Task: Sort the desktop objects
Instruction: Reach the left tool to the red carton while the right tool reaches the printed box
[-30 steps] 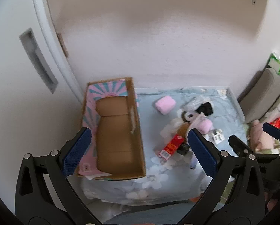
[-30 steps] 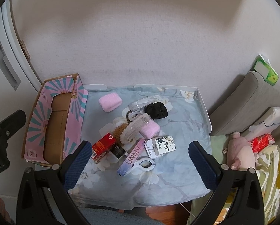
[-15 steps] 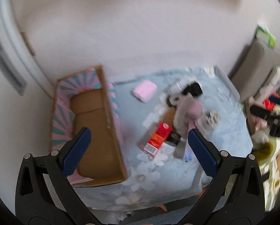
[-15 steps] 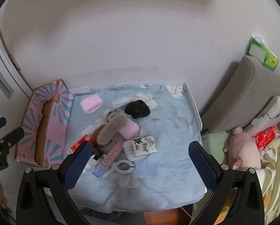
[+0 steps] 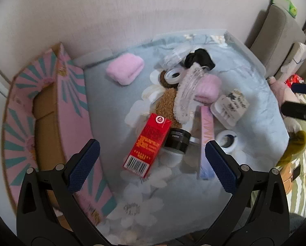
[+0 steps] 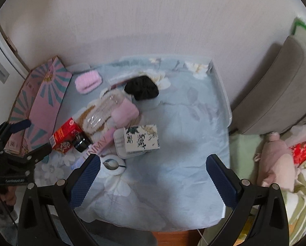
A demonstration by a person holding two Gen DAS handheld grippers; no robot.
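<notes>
Hovering wide open and empty, the left gripper (image 5: 151,160) and right gripper (image 6: 153,172) risk trouble: the red box (image 5: 147,143), framed between the left fingers, is touched by the black jar (image 5: 178,140), which could easily get dragged along.

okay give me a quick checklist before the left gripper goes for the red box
1. Left gripper open: ok.
2. Left gripper empty: ok.
3. Red box between and ahead of the fingers: ok.
4. Red box free of neighbours: not ok, the black jar sits against its right side.
5. Cardboard box has room: ok, its visible part holds nothing.
6. Right gripper open, off to the side: ok.
</notes>
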